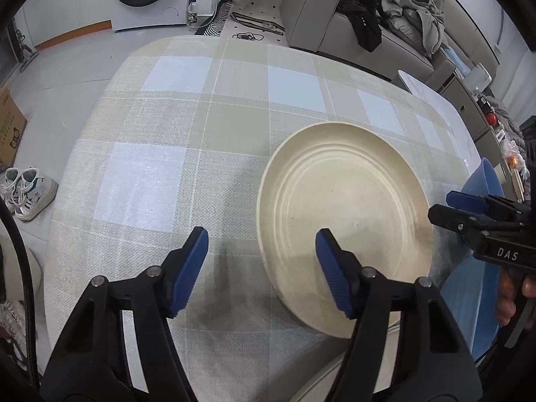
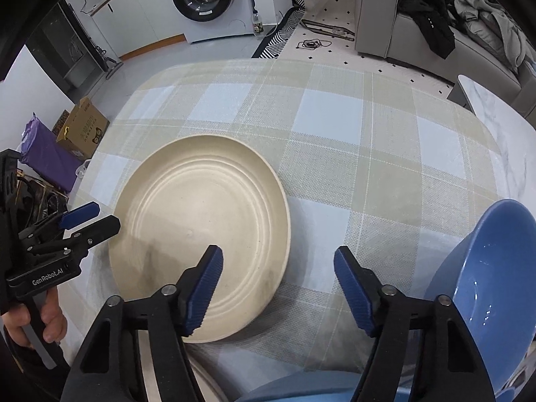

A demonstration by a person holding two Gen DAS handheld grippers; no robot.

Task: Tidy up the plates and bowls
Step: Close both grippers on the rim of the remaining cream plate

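Observation:
A large cream plate (image 1: 345,221) (image 2: 201,234) lies flat on the checked tablecloth (image 1: 167,174). My left gripper (image 1: 262,238) hovers over the plate's left rim, one finger above the cloth and one above the plate, open with nothing pressed. Over the plate's right rim my right gripper (image 2: 278,254) stands the same way, open. A blue bowl (image 2: 485,284) (image 1: 482,181) sits tilted at the table's right side, beside the right gripper. Each wrist view shows the other gripper at its edge: the right gripper (image 1: 449,207) and the left gripper (image 2: 90,217), each held by a hand.
Parts of another cream dish (image 2: 150,368) and a blue one (image 1: 469,301) show at the near table edge, partly hidden. Beyond the table are a washing machine (image 2: 204,0), a grey sofa (image 1: 318,10) with clothes, a marble side table (image 2: 495,117), shoes (image 1: 26,191) and boxes (image 2: 83,130).

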